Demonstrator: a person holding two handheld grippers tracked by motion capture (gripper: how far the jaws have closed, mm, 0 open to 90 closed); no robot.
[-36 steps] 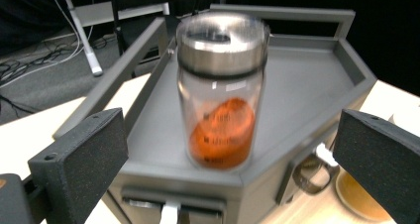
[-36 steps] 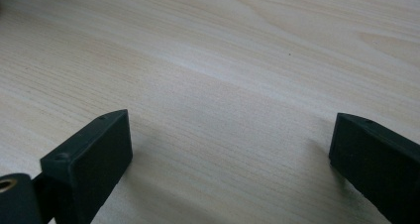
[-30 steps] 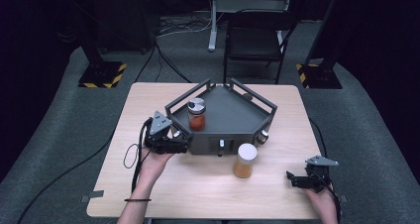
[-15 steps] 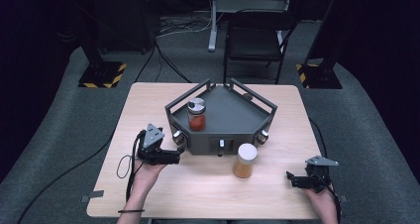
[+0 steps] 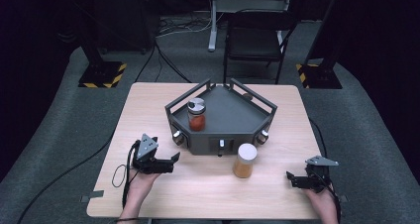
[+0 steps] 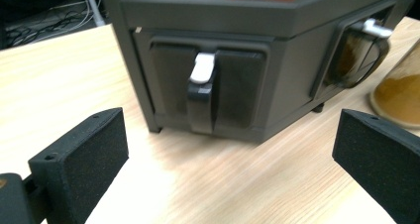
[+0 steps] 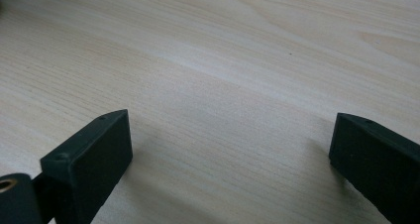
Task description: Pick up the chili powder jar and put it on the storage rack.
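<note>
Left gripper (image 5: 171,160) has backed off the dark rack (image 5: 221,116) toward the near edge of the surface (image 5: 198,189), jaws spread and empty, so that jar (image 5: 196,114) on top looks placed, while right gripper (image 5: 292,178) idles open near the tan jar (image 5: 244,160).

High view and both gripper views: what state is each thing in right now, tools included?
Left tool: open, empty, jaws wide, facing the rack's side.
Right tool: open, empty, low over the wooden table.
Dark grey angular rack: upright on the table.
Glass jar with red contents and silver lid: upright on the rack, lid on.
Orange jar with cream lid: upright on the table before the rack, lid on.
</note>
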